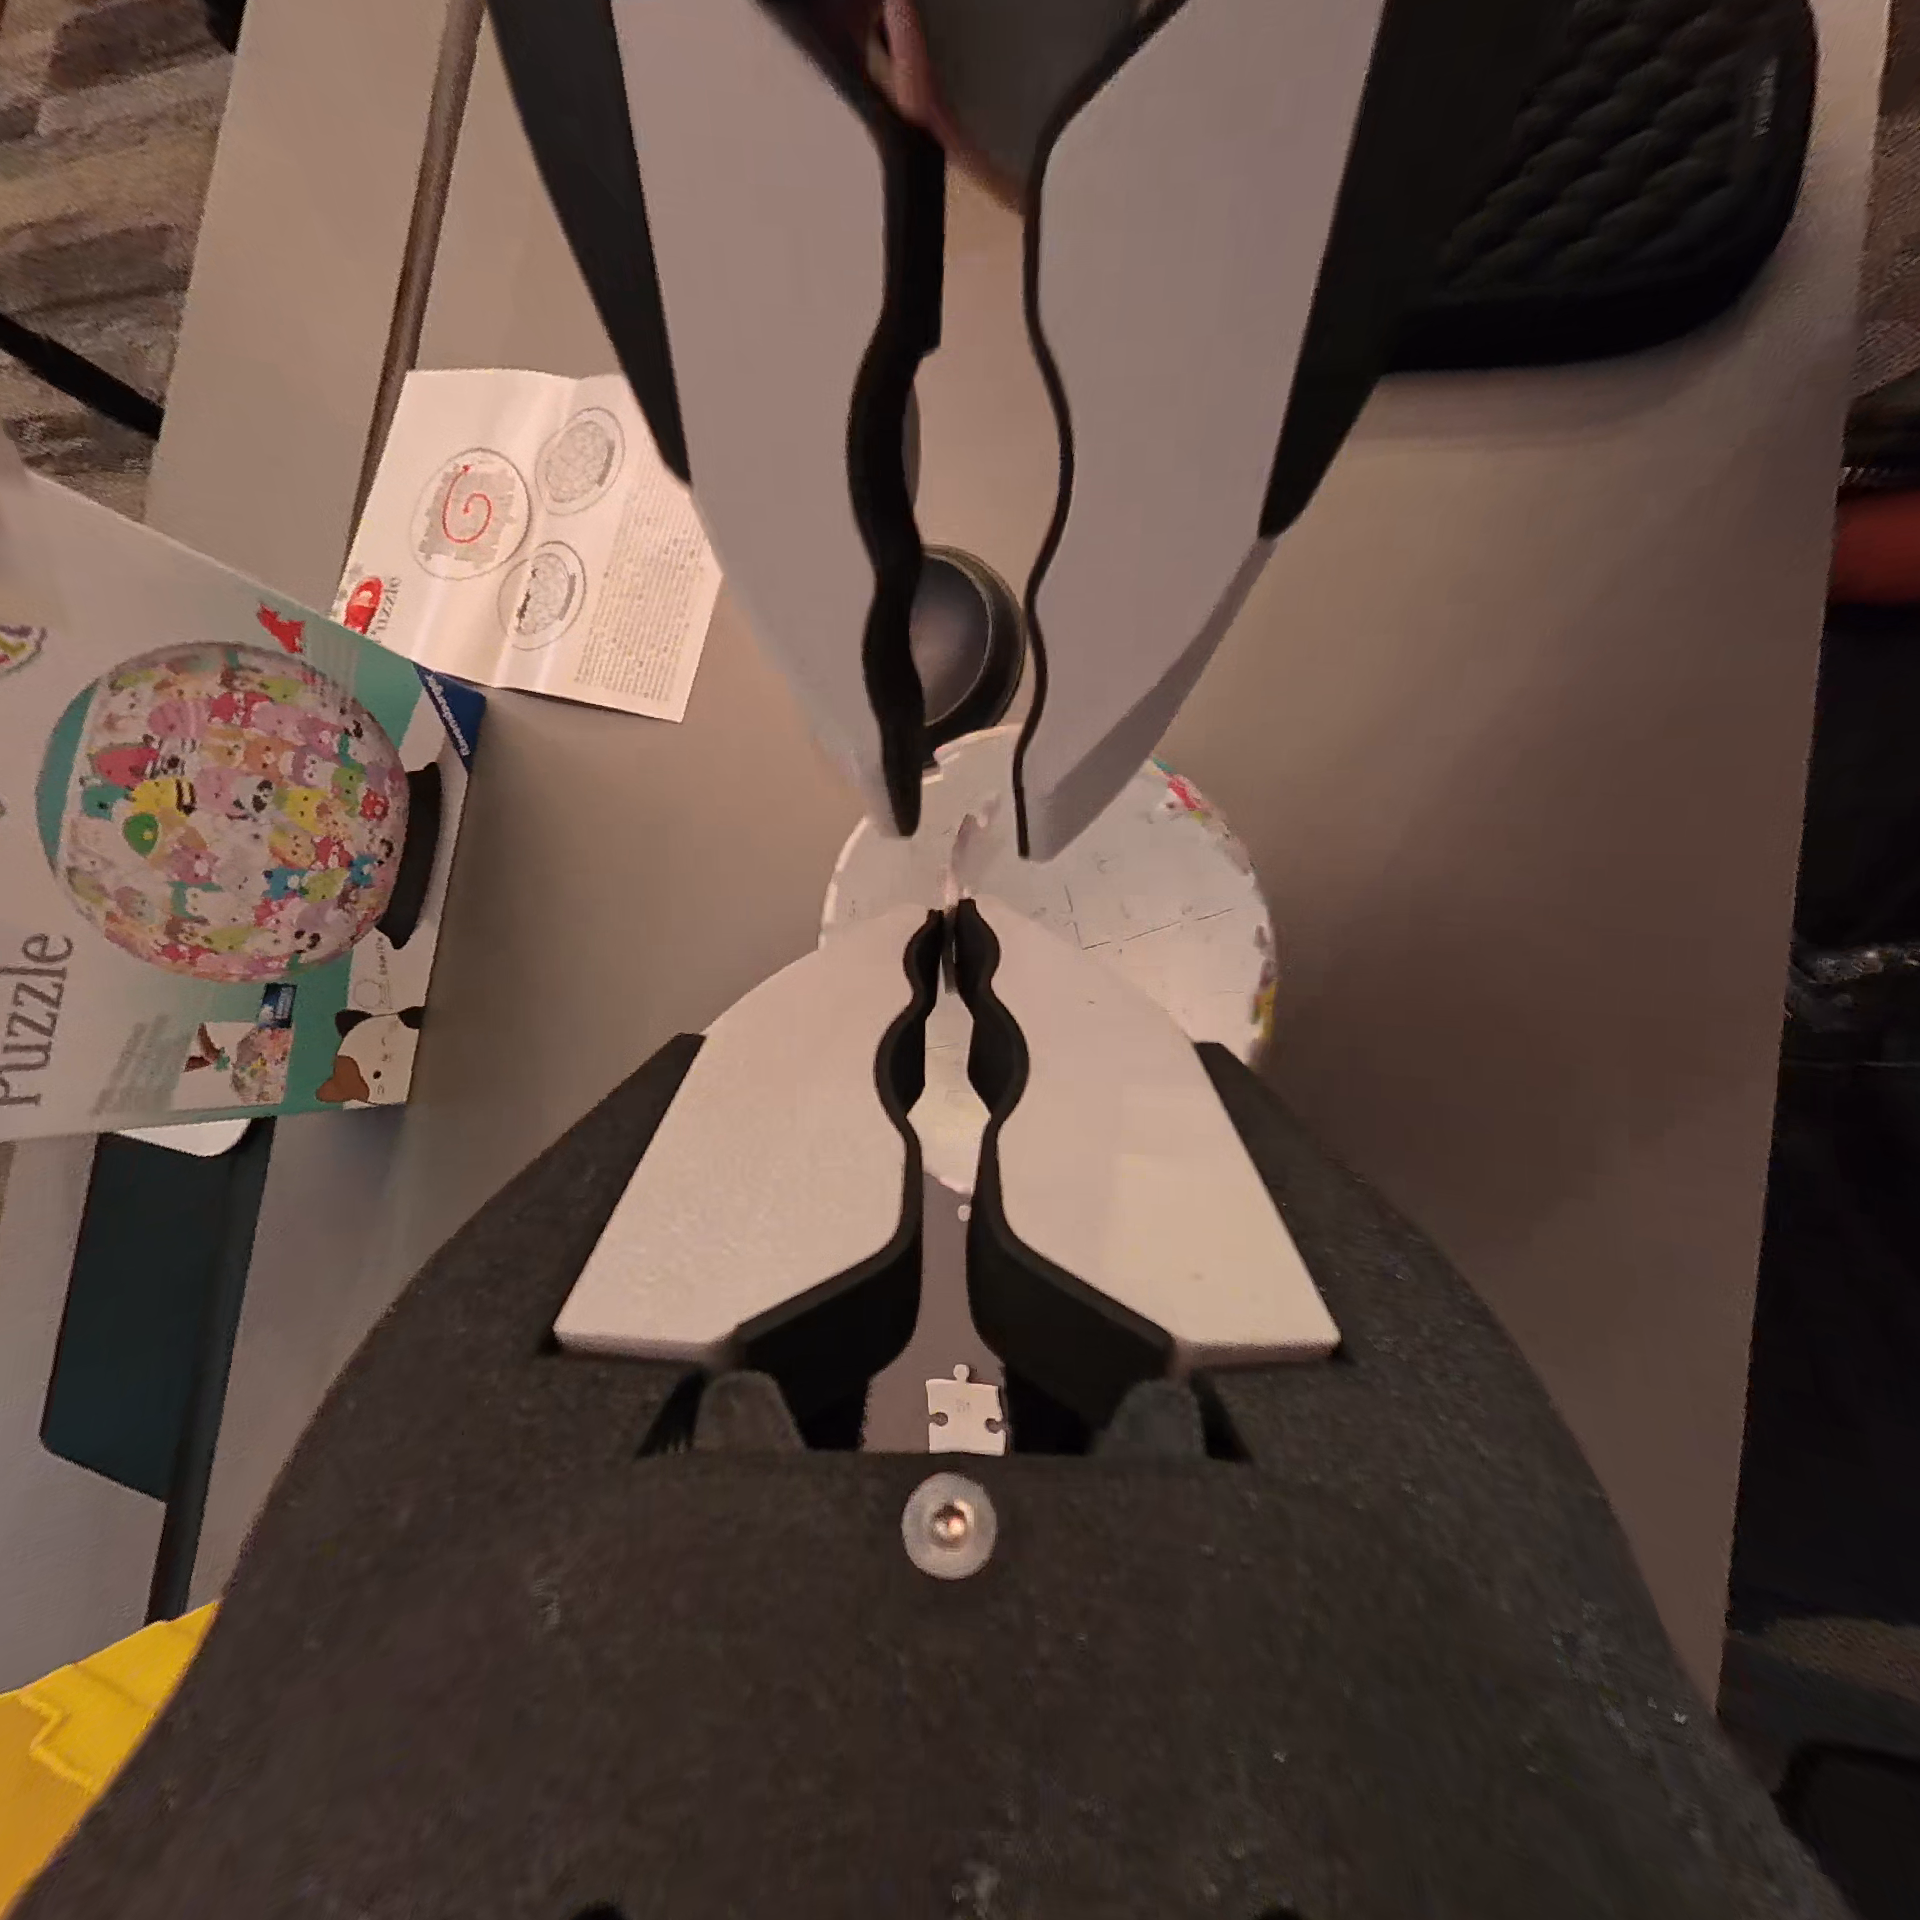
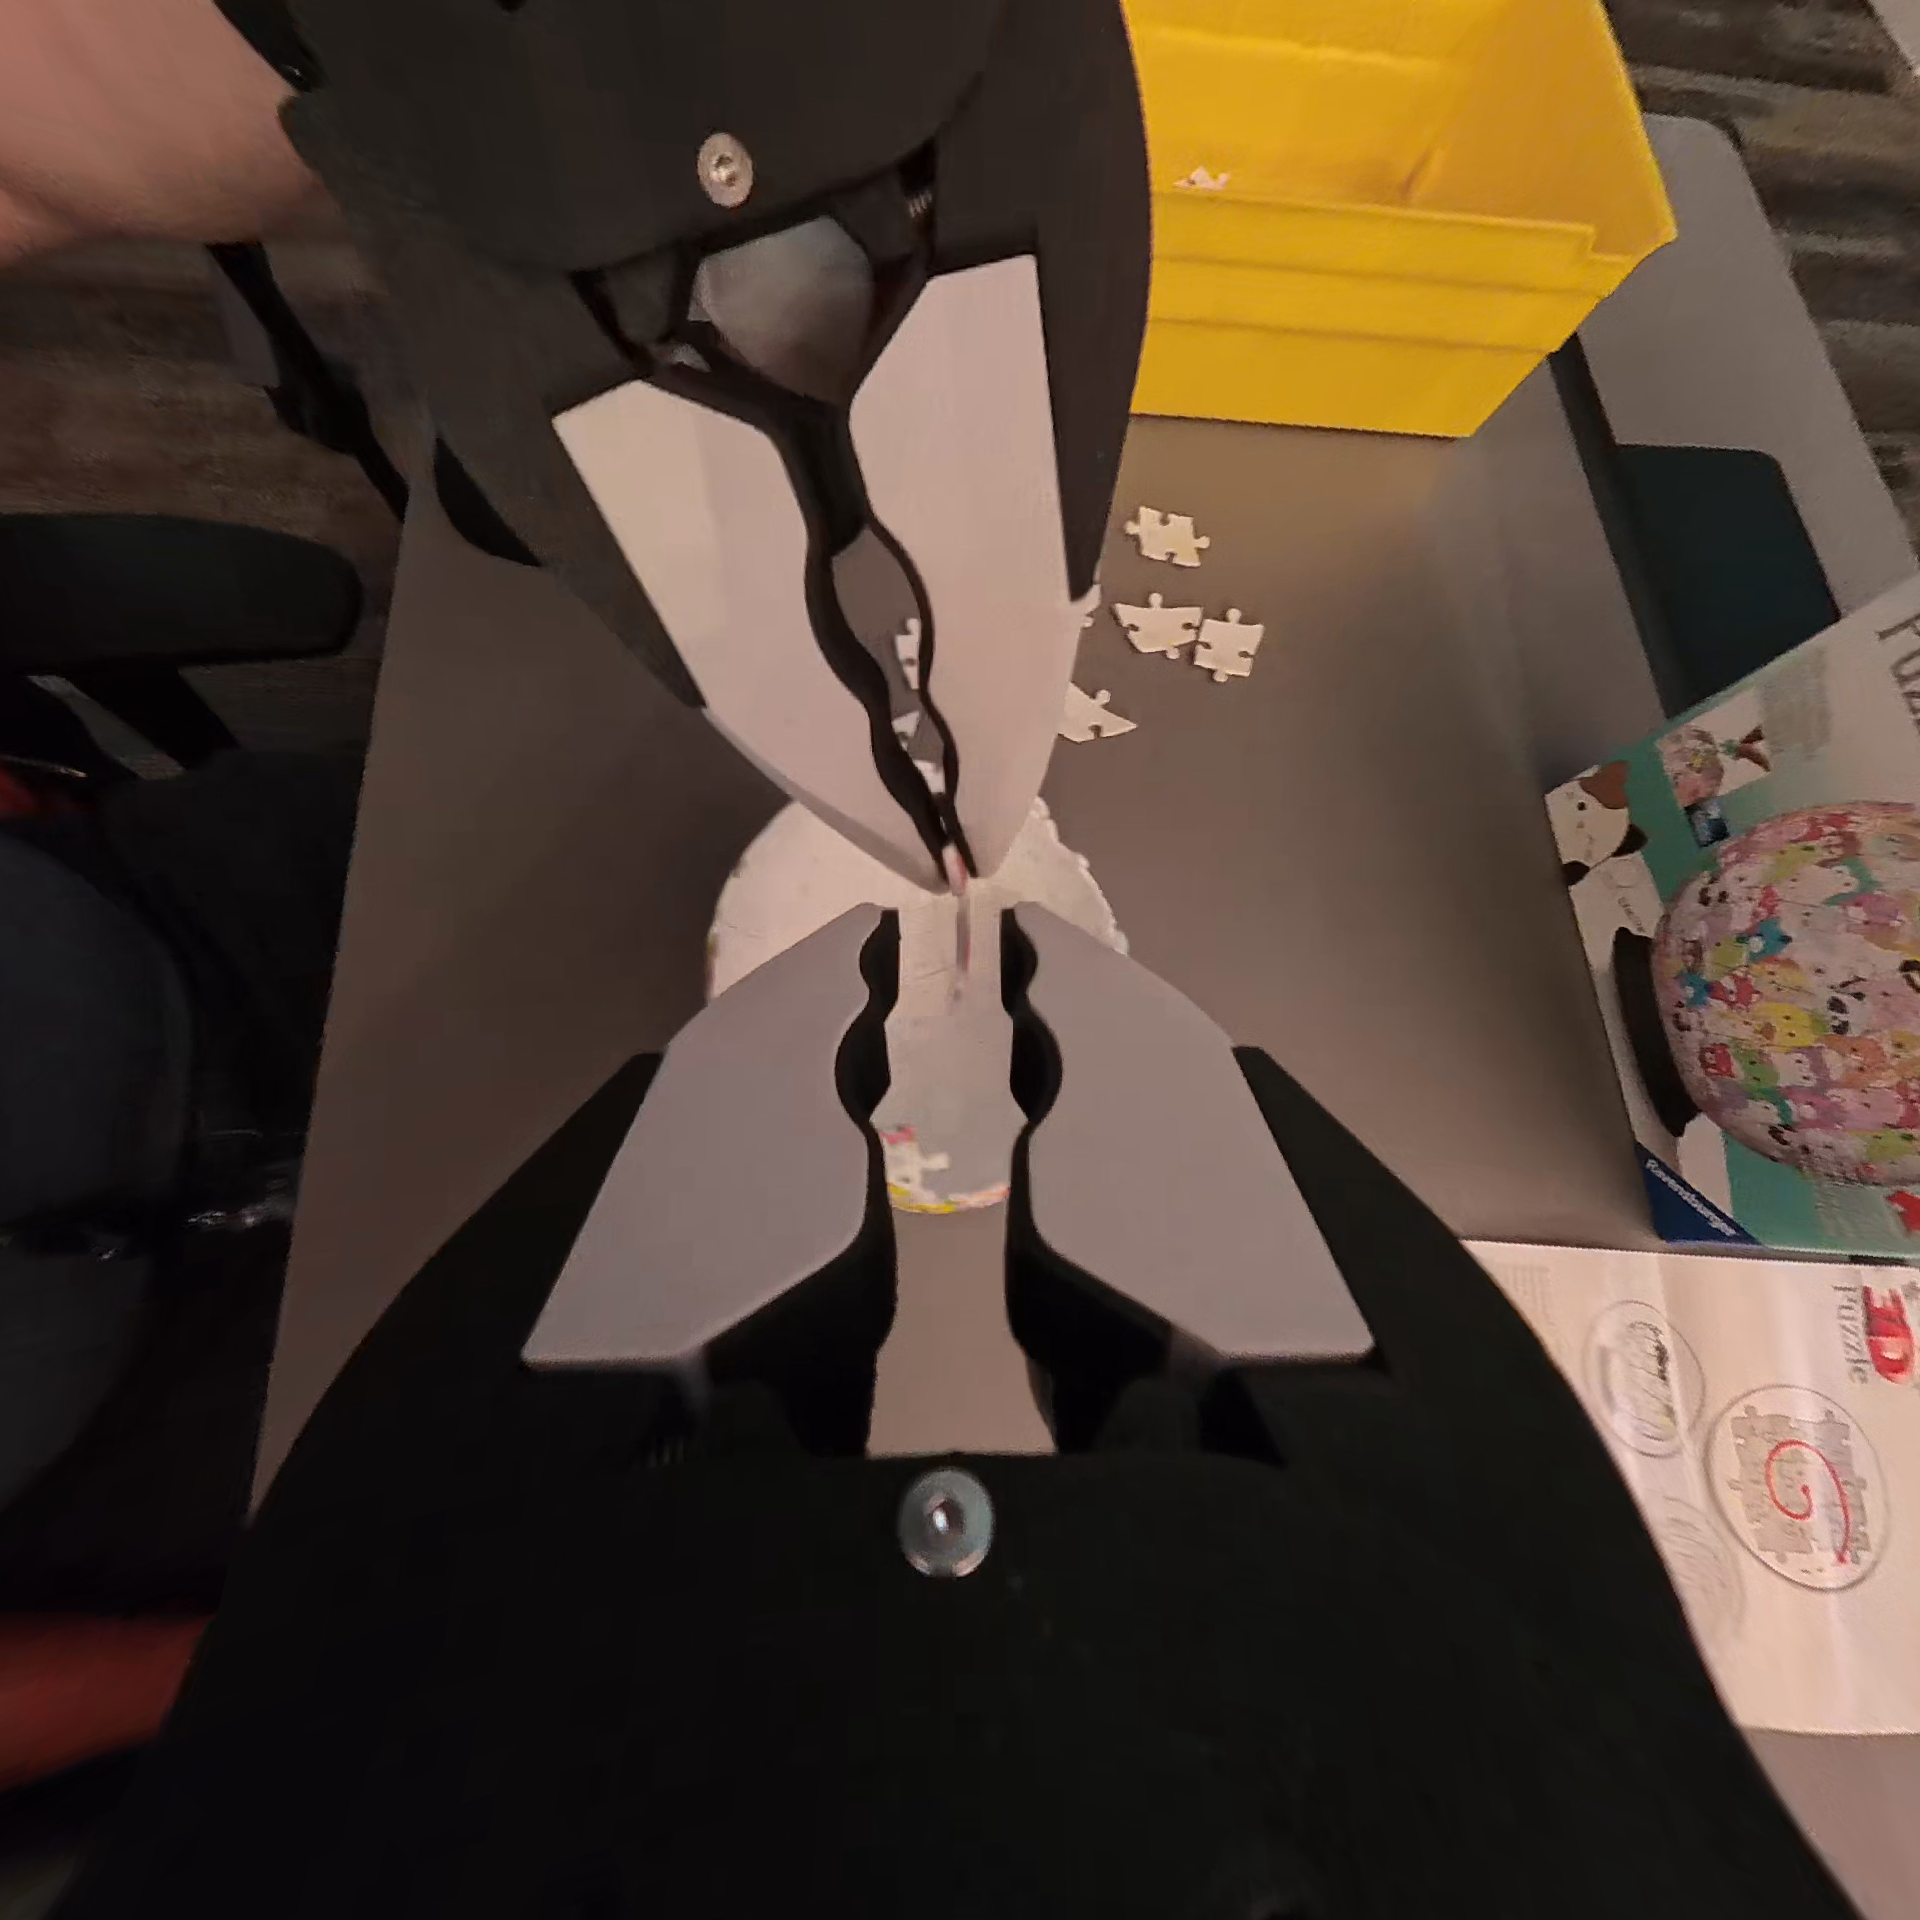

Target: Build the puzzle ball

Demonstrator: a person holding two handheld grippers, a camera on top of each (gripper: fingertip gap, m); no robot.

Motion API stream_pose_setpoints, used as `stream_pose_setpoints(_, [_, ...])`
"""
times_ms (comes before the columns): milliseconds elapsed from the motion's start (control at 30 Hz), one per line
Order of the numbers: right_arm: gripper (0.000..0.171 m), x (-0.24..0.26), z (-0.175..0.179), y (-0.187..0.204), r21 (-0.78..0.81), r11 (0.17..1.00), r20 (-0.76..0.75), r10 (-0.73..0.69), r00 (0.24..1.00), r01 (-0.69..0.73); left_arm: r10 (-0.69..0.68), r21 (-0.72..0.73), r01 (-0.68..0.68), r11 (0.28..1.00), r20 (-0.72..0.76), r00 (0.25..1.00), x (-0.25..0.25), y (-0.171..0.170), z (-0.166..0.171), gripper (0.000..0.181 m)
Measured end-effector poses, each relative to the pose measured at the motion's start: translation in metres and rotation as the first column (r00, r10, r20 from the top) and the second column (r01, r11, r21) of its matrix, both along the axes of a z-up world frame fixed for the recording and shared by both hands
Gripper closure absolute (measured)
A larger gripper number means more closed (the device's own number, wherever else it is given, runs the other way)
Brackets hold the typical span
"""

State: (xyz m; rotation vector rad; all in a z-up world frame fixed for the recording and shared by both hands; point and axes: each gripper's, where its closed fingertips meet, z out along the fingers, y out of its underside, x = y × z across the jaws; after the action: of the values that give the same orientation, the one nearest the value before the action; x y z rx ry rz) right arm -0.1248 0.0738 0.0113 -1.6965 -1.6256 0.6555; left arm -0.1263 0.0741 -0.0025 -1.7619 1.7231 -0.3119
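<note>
The partly built puzzle ball (image 1: 1143, 904) is a white open shell resting on the grey table; in the right wrist view it (image 2: 779, 894) lies under both sets of fingertips. My left gripper (image 1: 948, 914) is shut on a thin puzzle piece (image 2: 961, 956) held edge-on just above the shell's rim. It enters the right wrist view from the top (image 2: 956, 878). My right gripper (image 2: 940, 935) is open, its tips on either side of that piece. In the left wrist view it comes from the top (image 1: 964, 842), tip to tip with the left.
Several loose white pieces (image 2: 1174, 623) lie beyond the shell, before a yellow bin (image 2: 1351, 260). One piece (image 1: 966, 1408) lies under my left gripper. The black ball stand (image 1: 961, 623), instruction sheet (image 1: 540, 540) and puzzle box (image 1: 229, 831) sit nearby. A black chair (image 1: 1610, 208) stands off the table edge. My two grippers' fingertips are within a few centimetres of each other.
</note>
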Motion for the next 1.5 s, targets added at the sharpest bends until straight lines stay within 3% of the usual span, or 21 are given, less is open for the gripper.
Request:
stream_pose_setpoints(167, [0.167, -0.001, 0.001, -0.006, 0.011, 1.000, 0.003, -0.015, 1.000, 0.015, -0.016, 0.015, 0.017, 1.000, -0.017, 1.000, 0.005, -0.008, 0.007, 0.179])
stream_pose_setpoints(267, [0.160, 0.000, 0.000, -0.006, -0.006, 0.999, 0.008, -0.039, 0.999, 0.039, -0.022, 0.007, 0.022, 1.000, -0.019, 1.000, 0.005, -0.013, 0.009, 0.179])
stream_pose_setpoints(433, [0.168, -0.001, 0.000, -0.012, -0.038, 0.999, 0.016, -0.028, 0.999, 0.028, -0.004, 0.015, 0.004, 1.000, -0.004, 1.000, 0.004, -0.014, 0.013, 0.173])
stream_pose_setpoints(567, [0.168, 0.015, 0.009, 0.006, -0.109, 0.982, -0.161, -0.170, 0.972, 0.154, 0.134, 0.067, -0.145, 0.987, 0.152, 0.979, -0.024, -0.001, 0.032, 0.127])
stream_pose_setpoints(633, [0.168, 0.036, 0.016, 0.022, -0.218, 0.946, -0.325, -0.301, 0.897, 0.238, 0.194, -0.014, -0.198, 0.980, 0.295, 0.936, -0.046, -0.009, 0.027, 0.096])
stream_pose_setpoints(700, [0.169, 0.065, 0.014, 0.041, -0.263, 0.898, -0.428, -0.436, 0.792, 0.352, 0.234, -0.089, -0.217, 0.972, 0.422, 0.876, -0.063, -0.022, 0.008, 0.082])
stream_pose_setpoints(800, [0.169, 0.093, -0.029, 0.060, -0.288, 0.807, -0.343, -0.590, 0.731, 0.516, 0.264, -0.088, -0.252, 0.964, 0.451, 0.852, -0.076, -0.035, -0.040, 0.076])
stream_pose_setpoints(933, [0.168, 0.087, -0.085, 0.058, -0.339, 0.741, -0.145, -0.650, 0.746, 0.580, 0.314, -0.103, -0.297, 0.949, 0.372, 0.874, -0.074, -0.035, -0.089, 0.071])
stream_pose_setpoints(1167, [0.168, 0.067, -0.116, 0.048, -0.369, 0.737, -0.035, -0.620, 0.783, 0.567, 0.274, -0.132, -0.242, 0.961, 0.359, 0.892, -0.049, -0.022, -0.108, 0.074])
stream_pose_setpoints(1333, [0.168, 0.057, -0.132, 0.042, -0.405, 0.741, 0.008, -0.583, 0.812, 0.536, 0.240, -0.039, -0.239, 0.970, 0.284, 0.928, -0.042, -0.012, -0.126, 0.072])
stream_pose_setpoints(1500, [0.168, 0.051, -0.138, 0.037, -0.466, 0.729, 0.009, -0.563, 0.826, 0.502, 0.209, -0.008, -0.218, 0.976, 0.323, 0.923, -0.035, -0.008, -0.124, 0.076])
